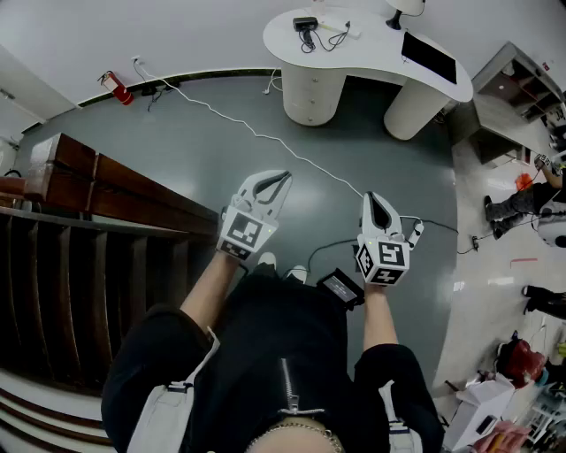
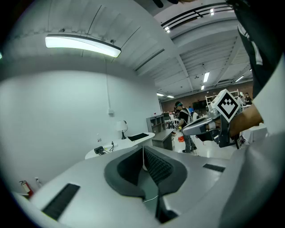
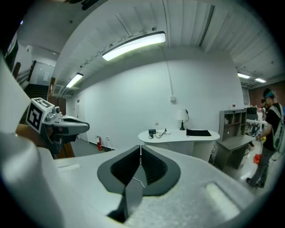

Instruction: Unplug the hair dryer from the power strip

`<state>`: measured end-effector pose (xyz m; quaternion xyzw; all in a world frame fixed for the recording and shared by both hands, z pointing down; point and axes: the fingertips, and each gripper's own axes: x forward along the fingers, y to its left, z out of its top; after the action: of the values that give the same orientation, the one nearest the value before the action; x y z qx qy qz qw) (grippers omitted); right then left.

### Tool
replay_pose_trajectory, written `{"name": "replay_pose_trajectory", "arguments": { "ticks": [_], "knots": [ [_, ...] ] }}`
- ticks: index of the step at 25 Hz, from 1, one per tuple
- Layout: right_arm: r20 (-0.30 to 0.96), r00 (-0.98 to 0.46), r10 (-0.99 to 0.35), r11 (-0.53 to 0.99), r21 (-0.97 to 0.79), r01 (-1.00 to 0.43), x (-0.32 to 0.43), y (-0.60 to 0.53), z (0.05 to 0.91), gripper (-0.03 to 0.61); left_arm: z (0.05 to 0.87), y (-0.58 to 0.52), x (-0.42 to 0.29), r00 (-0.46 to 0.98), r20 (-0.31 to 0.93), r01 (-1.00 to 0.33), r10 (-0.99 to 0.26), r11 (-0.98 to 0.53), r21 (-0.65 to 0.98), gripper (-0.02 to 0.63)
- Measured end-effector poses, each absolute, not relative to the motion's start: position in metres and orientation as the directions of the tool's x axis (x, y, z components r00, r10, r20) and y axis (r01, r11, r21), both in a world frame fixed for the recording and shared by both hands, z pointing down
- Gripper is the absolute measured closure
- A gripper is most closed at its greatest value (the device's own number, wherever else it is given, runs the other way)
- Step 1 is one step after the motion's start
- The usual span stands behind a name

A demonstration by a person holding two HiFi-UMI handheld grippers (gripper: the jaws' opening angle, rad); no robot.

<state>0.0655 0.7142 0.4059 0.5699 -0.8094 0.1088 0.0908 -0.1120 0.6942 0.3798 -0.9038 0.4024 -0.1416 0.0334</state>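
Nearest the lens is the person's black top (image 1: 265, 354), with both forearms extended forward over a grey floor (image 1: 177, 150). On inspection the left gripper (image 1: 283, 177) has its jaws fully together with nothing between them. The right gripper (image 1: 376, 198) is likewise closed and empty. Both are held side by side and are well apart from any work item. Beyond them a white cable (image 1: 239, 124) crosses the floor from the far wall toward the right gripper, and its end is hidden behind that gripper. Farthest off, a white desk (image 1: 371, 62) carries a small dark object (image 1: 305, 24) with a cord, just beside a pale item. These are judged to be the hair dryer and the power strip, though both are too small to confirm. The task is assessed as not yet begun, since the desk must first be approached. The plug is expected to be rigid, light, smooth plastic seated with some friction. It is best gripped by its body, across the flat sides, and never by the soft cord. The power strip is probably light enough to lift with the plug, so the other gripper should pin it down.
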Motion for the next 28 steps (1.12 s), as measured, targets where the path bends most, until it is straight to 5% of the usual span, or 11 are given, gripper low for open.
{"name": "replay_pose_trajectory", "arguments": {
  "ticks": [28],
  "knots": [
    [0.266,-0.405,-0.875,0.400,-0.076,-0.913,0.052,0.707,0.415,0.573,0.405,0.689,-0.095,0.683,0.272,-0.675,-0.678,-0.728,-0.121,0.601]
  ]
}}
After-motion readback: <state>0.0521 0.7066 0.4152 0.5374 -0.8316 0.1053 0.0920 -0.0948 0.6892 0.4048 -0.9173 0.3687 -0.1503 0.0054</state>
